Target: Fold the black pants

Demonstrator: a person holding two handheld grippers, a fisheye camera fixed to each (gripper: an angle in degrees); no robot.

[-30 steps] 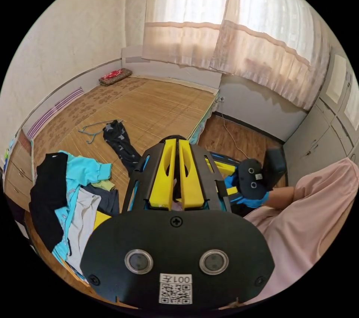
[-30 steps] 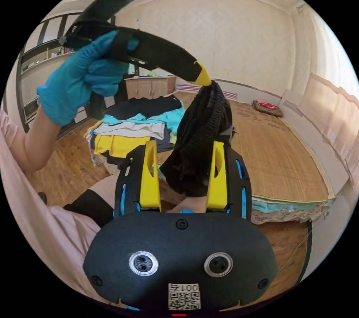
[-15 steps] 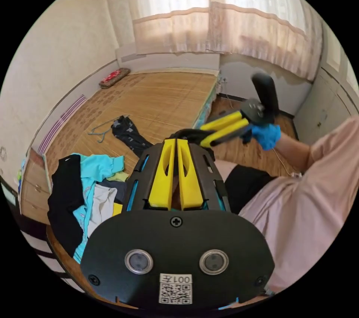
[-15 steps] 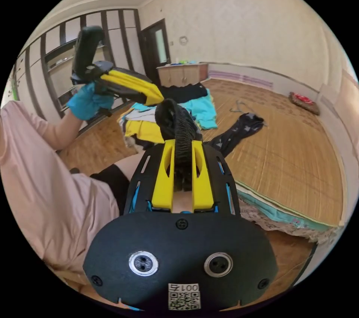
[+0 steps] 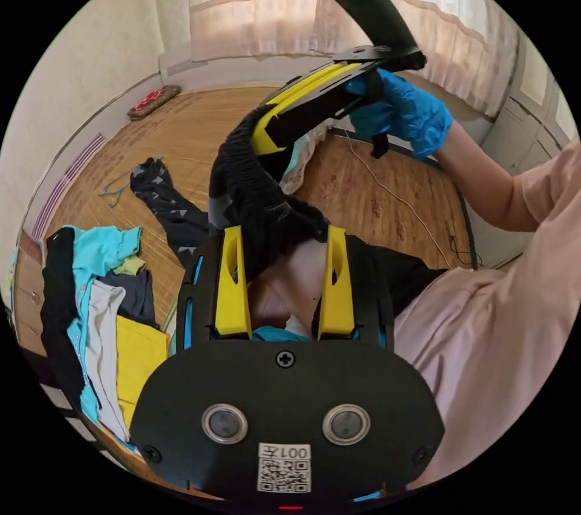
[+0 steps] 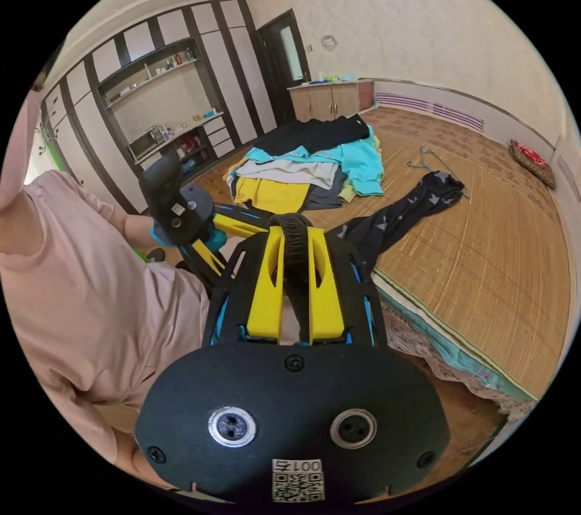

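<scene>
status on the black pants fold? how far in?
Early. Done: the black pants are picked up, their elastic waistband pinched in the right claw. In hand: the left claw stands open with the bunched fabric between its jaws, not clamped. Left: spreading them on the bamboo mat and every fold; no neat fold shows. A star-print garment and a clothes pile lie nearby.

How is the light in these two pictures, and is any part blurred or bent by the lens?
Left gripper view: daylight glows through the curtains, washing them out; the room's edges curve from the fisheye lens. Right gripper view: even, soft light on the bamboo mat; the wall shelves bow at the rim. Both look sharp.
</scene>
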